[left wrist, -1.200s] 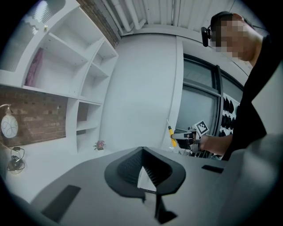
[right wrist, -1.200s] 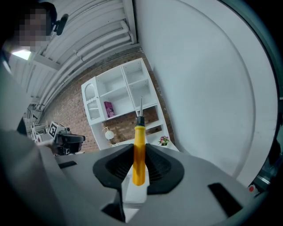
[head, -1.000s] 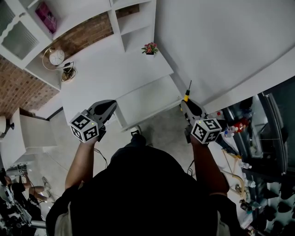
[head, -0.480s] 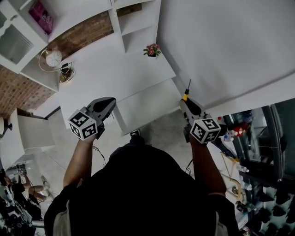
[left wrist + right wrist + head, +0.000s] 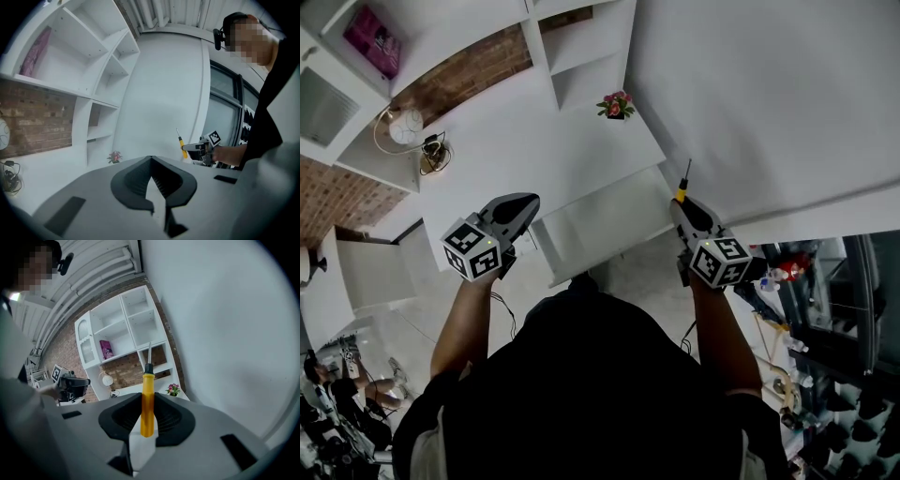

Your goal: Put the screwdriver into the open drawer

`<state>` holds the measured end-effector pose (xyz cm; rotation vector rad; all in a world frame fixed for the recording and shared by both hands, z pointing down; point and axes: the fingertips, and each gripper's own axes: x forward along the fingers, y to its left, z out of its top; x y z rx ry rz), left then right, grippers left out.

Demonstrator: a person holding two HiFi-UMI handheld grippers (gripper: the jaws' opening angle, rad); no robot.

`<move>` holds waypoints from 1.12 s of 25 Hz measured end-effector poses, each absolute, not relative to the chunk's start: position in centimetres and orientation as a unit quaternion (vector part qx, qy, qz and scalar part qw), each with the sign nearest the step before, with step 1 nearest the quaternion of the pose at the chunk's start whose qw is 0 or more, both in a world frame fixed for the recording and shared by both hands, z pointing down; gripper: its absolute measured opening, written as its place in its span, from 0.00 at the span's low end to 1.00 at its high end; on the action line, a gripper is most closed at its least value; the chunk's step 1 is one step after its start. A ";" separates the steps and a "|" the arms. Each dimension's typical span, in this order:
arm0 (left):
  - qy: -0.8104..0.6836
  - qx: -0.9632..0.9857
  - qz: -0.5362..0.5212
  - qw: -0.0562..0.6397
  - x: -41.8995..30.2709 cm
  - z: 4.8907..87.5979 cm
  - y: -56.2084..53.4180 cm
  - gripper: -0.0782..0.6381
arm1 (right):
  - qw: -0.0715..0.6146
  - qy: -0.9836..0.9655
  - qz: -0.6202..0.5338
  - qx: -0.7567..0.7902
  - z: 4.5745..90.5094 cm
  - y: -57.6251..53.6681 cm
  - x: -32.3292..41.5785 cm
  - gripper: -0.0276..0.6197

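A white, flat-topped bench (image 5: 525,141) runs along a brick wall (image 5: 478,70). At its far right corner stands a small potted plant with pink flowers (image 5: 616,105). Near the far left end sit a round white clock in a gold wire ring (image 5: 405,126) and, just beside it, a dark tangle of cable (image 5: 434,155). Under the bench's near edge a white drawer (image 5: 600,220) stands pulled open.

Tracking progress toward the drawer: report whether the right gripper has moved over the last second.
Yes, slightly. Measured against the flower pot, the right gripper, shut on the screwdriver, has edged forward toward the desk, near the open drawer's right end.
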<state>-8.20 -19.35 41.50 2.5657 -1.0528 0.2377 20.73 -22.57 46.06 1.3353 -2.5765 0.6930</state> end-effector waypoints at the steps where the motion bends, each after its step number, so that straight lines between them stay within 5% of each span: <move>1: -0.373 0.906 0.084 0.179 -8.4 41.6 -19.8 0.13 | 0.081 -0.860 0.234 0.446 46.4 -23.0 20.5 0.18; 28: -0.389 0.892 0.093 0.211 -14.1 45.0 -23.2 0.13 | 0.185 -0.878 0.215 0.386 52.9 -27.4 13.1 0.18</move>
